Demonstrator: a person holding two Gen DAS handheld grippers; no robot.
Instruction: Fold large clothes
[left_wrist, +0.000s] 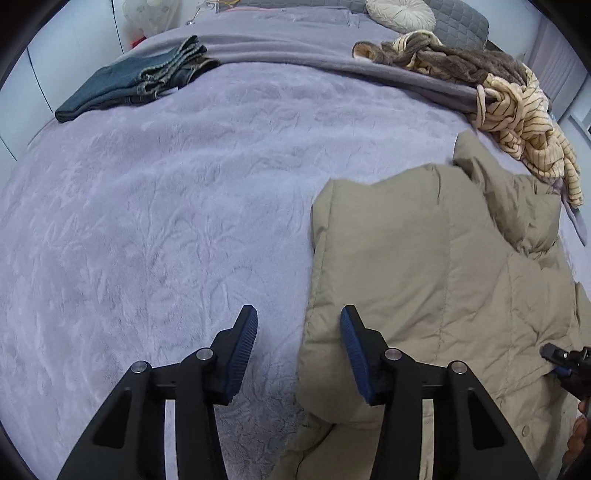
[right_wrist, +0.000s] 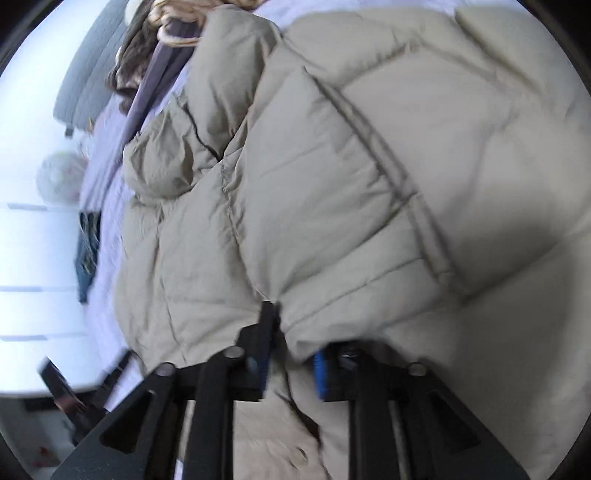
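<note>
Item: beige puffer jacket (left_wrist: 424, 266), lying on the near right part of the bed (left_wrist: 166, 206); judged bulky but light, soft and springy with a slick shell, best taken at a hem or quilted seam. Left gripper (left_wrist: 299, 332): jaws spread, straddling the jacket's left edge, pads not pressing. Right gripper (right_wrist: 291, 354): jaws pinching a fold, clear only in the blurred right wrist view; folded jeans (left_wrist: 129, 88) and the striped pile (left_wrist: 517, 122) show plainly only in the left wrist view.

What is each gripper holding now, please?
Left gripper: open, astride the beige puffer jacket's edge.
Right gripper: closed on a jacket fold.
</note>
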